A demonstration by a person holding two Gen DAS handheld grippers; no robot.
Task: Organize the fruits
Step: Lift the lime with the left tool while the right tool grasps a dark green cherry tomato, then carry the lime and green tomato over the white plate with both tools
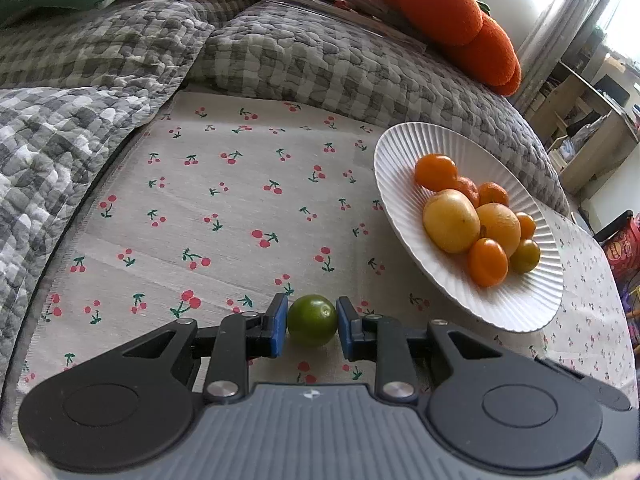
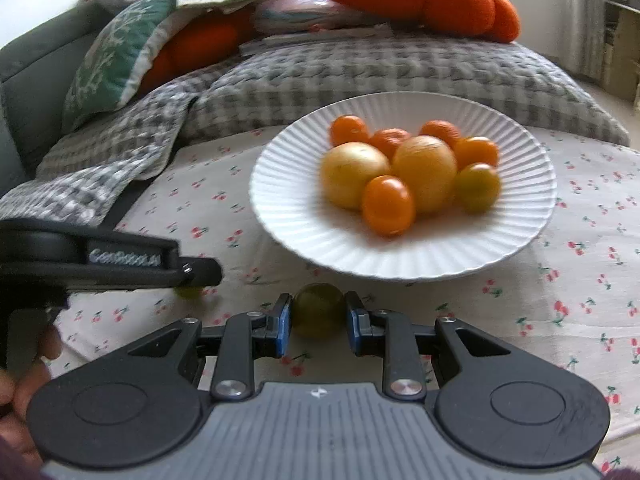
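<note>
In the left wrist view my left gripper [image 1: 312, 326] is shut on a small green fruit [image 1: 312, 320], low over the cherry-print cloth [image 1: 224, 208]. The white ribbed plate [image 1: 404, 148] to its right holds several orange and yellow fruits [image 1: 451, 220]. In the right wrist view my right gripper [image 2: 318, 326] is shut on a dull green fruit [image 2: 319, 314] just in front of the plate [image 2: 288, 184] with its fruits [image 2: 424, 172]. The left gripper's body [image 2: 120, 258] shows at left over its green fruit [image 2: 188, 291].
A grey checked quilt [image 1: 320, 60] lies behind the cloth, with orange plush cushions [image 1: 452, 12] and a green cushion [image 2: 116, 48] on it. Shelves [image 1: 580, 120] stand at the far right. A hand [image 2: 20, 392] holds the left gripper's handle.
</note>
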